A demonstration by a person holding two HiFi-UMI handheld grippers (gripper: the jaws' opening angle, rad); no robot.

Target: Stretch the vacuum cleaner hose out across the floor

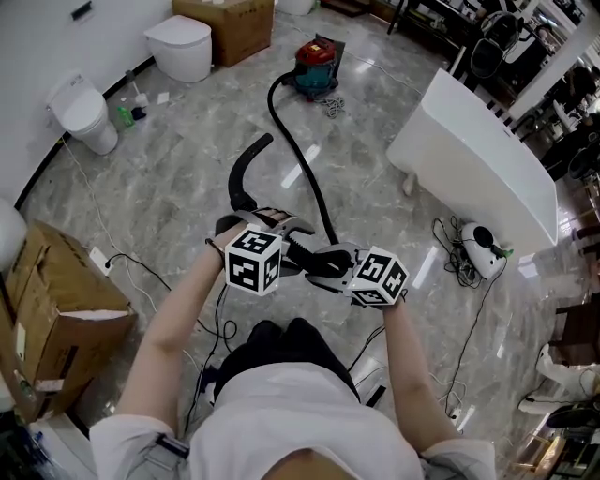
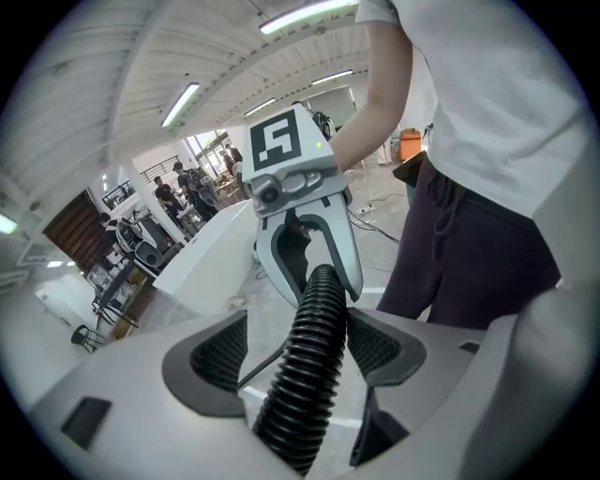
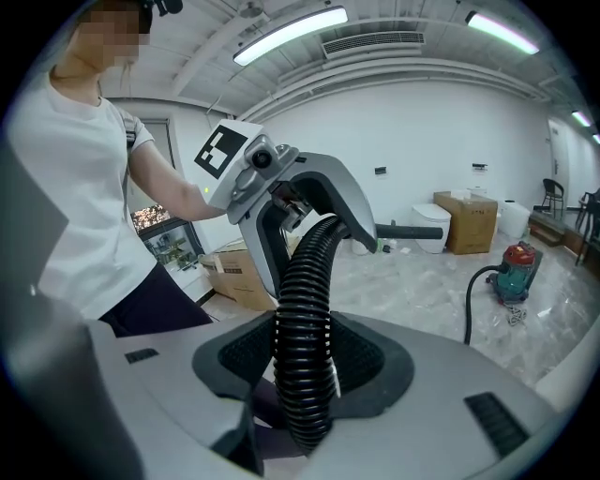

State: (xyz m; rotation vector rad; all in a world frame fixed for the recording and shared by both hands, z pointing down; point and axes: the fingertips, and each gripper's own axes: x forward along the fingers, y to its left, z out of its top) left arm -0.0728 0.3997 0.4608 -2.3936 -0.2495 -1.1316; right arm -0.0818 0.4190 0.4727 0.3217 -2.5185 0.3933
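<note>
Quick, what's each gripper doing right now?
Left gripper: open, hose between its jaws, unclamped.
Right gripper: closed on the hose.

Two grippers (image 2: 298,349) (image 3: 302,361), one hose (image 3: 302,281), one vacuum (image 1: 314,64), two toilets (image 1: 180,45) (image 1: 82,111), two boxes (image 1: 230,23) (image 1: 52,309)

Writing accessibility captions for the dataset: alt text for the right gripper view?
A black ribbed vacuum hose is clamped in the right tongs and runs on through the open left tongs that a person holds opposite. Behind, the hose trails over marble floor to a red-and-teal vacuum cleaner.
</note>
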